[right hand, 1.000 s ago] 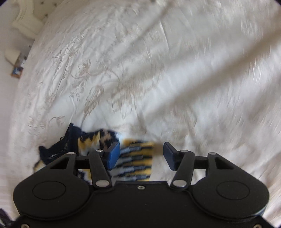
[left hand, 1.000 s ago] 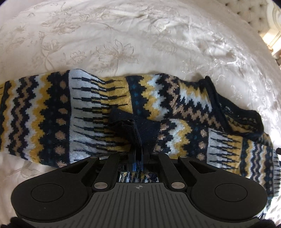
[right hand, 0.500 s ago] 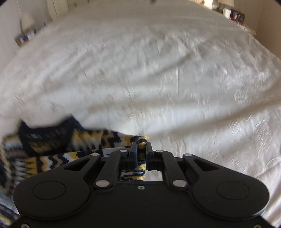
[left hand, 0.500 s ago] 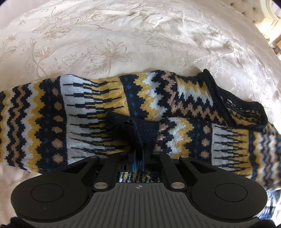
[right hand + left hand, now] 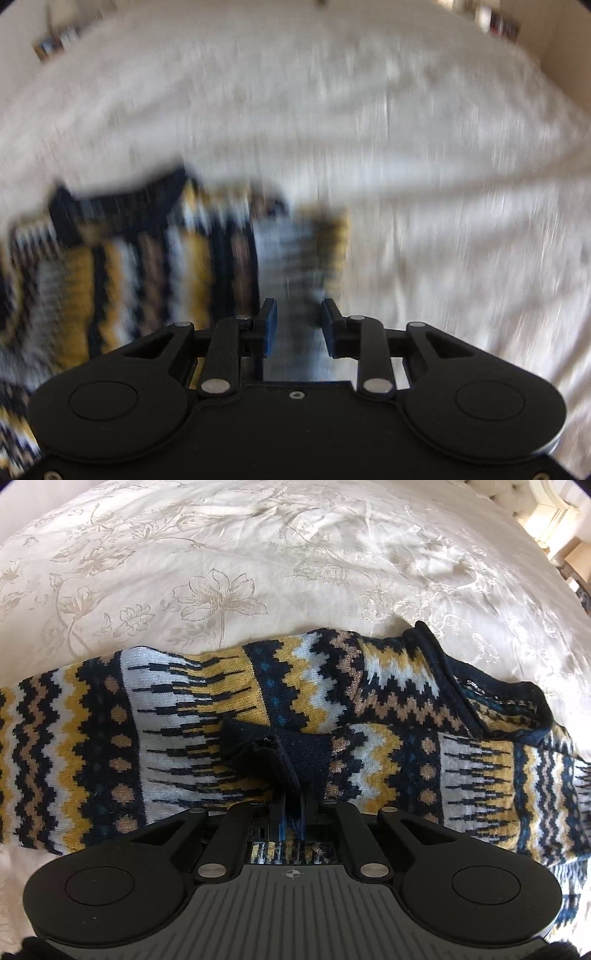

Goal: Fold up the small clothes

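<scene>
Right gripper (image 5: 299, 325) springs apart off the navy-yellow-white patterned knit sweater (image 5: 207, 716); left gripper (image 5: 291, 812) clamps its navy cuff.

Cream bedspread (image 5: 258, 554) with embroidered floral pattern extends ahead of and to both sides of the tool in the left wrist view; a large flower motif (image 5: 218, 594) sits ahead, slightly left. A tufted headboard (image 5: 517, 502) shows at far upper right. In the right wrist view the bedspread (image 5: 406, 147) is heavily blurred; small indistinct items (image 5: 498, 22) appear at the far upper right edge, and more (image 5: 55, 40) at the far upper left.
</scene>
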Demonstrator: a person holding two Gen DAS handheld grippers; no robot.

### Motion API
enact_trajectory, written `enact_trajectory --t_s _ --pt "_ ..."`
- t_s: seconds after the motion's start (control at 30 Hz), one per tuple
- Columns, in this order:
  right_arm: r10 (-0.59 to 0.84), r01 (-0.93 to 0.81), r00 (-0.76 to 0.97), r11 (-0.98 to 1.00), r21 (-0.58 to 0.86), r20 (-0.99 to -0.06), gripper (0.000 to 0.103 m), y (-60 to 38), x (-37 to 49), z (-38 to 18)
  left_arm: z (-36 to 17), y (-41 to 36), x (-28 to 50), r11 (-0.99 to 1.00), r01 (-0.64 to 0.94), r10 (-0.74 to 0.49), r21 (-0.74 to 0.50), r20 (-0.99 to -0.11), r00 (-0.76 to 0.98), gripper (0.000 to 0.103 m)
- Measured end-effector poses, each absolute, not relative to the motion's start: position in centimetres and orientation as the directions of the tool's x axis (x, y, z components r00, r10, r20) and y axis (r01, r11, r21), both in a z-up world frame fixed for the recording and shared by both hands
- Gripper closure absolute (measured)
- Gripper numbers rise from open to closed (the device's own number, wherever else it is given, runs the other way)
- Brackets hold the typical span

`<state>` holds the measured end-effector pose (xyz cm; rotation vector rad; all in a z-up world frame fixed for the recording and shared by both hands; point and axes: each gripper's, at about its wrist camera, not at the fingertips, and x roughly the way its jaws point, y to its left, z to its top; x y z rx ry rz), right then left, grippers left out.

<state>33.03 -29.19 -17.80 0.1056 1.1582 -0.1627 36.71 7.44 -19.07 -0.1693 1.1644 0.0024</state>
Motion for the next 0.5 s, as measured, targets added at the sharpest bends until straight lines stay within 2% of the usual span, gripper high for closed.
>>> enact_trajectory --t_s 0.17,0.23,0.3,0.37,0.43,0.47,0.5 --pt "-0.149 0.169 0.361 0.981 -0.093 -0.921 0.063 -28.1 31.6 -17.6 -19.2 7.3 36.9 0.988 -0.096 -0.075 -0.120 -0.922 0.380 0.089" --pt "-0.158 0.161 0.398 0.982 -0.100 -0.904 0.048 -27.4 31.2 -16.2 -19.4 7.0 37.1 0.991 -0.084 -0.069 -0.108 -0.923 0.378 0.085" --pt "-0.189 0.156 0.446 0.979 -0.132 -0.875 0.039 -26.5 30.2 -14.7 -19.7 6.6 37.3 0.994 -0.064 -0.059 -0.089 -0.925 0.376 0.081" --pt "-0.197 0.158 0.477 0.978 -0.137 -0.857 0.038 -25.8 29.4 -13.9 -19.7 6.2 37.6 0.996 -0.055 -0.050 -0.075 -0.926 0.373 0.079" --pt "-0.163 0.158 0.499 0.983 -0.096 -0.851 0.034 -25.6 29.1 -13.4 -19.6 6.1 37.7 0.995 -0.051 -0.062 -0.087 -0.928 0.368 0.071" --pt "-0.143 0.154 0.512 0.985 -0.074 -0.847 0.031 -25.5 28.9 -13.4 -19.5 6.1 37.7 0.994 -0.052 -0.069 -0.094 -0.929 0.364 0.062" --pt "-0.127 0.147 0.521 0.988 -0.058 -0.844 0.025 -25.4 29.0 -13.6 -19.4 6.1 37.6 0.994 -0.054 -0.073 -0.099 -0.931 0.359 0.049"
